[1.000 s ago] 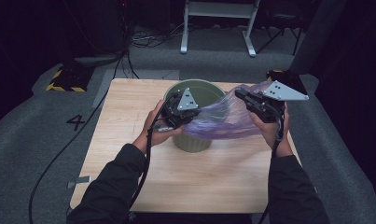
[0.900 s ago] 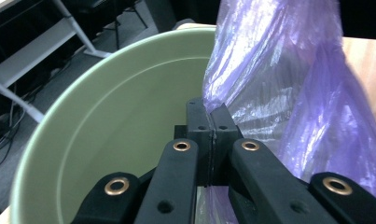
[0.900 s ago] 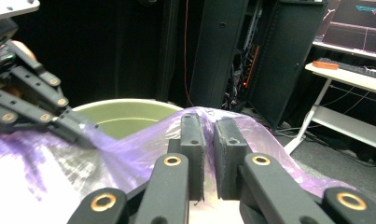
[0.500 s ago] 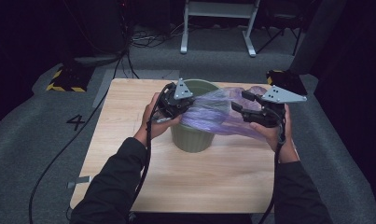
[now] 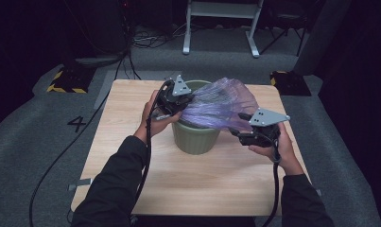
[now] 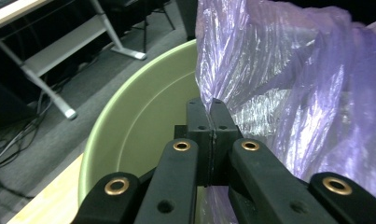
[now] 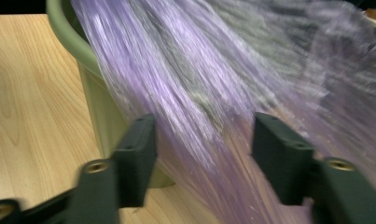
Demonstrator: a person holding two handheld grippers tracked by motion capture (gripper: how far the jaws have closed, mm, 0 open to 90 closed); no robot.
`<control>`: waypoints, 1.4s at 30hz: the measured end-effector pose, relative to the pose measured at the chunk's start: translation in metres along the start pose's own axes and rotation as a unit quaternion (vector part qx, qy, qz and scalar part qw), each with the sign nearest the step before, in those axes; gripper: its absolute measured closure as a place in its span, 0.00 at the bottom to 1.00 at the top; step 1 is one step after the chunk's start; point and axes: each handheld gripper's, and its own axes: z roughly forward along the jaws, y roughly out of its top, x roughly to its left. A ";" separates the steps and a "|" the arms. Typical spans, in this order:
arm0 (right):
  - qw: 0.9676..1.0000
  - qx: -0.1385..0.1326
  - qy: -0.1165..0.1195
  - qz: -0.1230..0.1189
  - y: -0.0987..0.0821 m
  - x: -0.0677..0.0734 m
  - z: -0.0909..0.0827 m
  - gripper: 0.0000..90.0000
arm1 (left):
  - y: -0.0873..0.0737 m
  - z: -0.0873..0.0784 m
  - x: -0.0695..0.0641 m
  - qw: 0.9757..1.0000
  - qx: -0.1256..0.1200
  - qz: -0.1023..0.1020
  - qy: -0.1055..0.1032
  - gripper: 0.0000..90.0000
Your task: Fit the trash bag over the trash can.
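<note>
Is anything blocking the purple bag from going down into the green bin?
Nothing visible does. The green bin is open-topped and its inside looks bare in the left gripper view. The purple bag stretches across its rim, pinched by the left gripper; the right gripper stands open around it.

A thin, crinkled purple plastic bag (image 5: pixel 221 106) stretches taut across the open top of an upright green bin (image 5: pixel 196 137) on the wooden table (image 5: pixel 122 156).

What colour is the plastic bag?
The bag is see-through purple, clearest in the left gripper view.
</note>
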 end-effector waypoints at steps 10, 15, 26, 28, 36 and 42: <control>0.999 -0.036 -0.012 0.011 -0.014 -0.006 0.008 0.97 | -0.002 0.001 0.004 1.000 0.002 -0.001 0.009 0.94; 0.998 -0.053 -0.040 0.000 -0.006 -0.003 0.003 1.00 | -0.002 -0.001 0.005 1.000 -0.004 -0.019 0.020 0.71; 0.997 -0.035 -0.064 -0.011 0.007 -0.002 0.004 1.00 | 0.007 -0.039 0.014 0.997 -0.062 -0.050 -0.002 0.31; 0.997 -0.032 -0.068 -0.010 0.007 -0.003 0.004 1.00 | 0.006 -0.043 0.014 0.997 -0.062 -0.045 -0.013 0.30; 0.995 -0.019 -0.093 0.005 0.003 -0.010 0.002 1.00 | 0.006 -0.043 -0.003 0.997 -0.038 -0.001 -0.065 0.31; 0.996 -0.029 -0.088 0.004 0.002 -0.010 0.000 0.99 | 0.011 -0.028 -0.022 0.997 -0.016 0.040 -0.057 0.48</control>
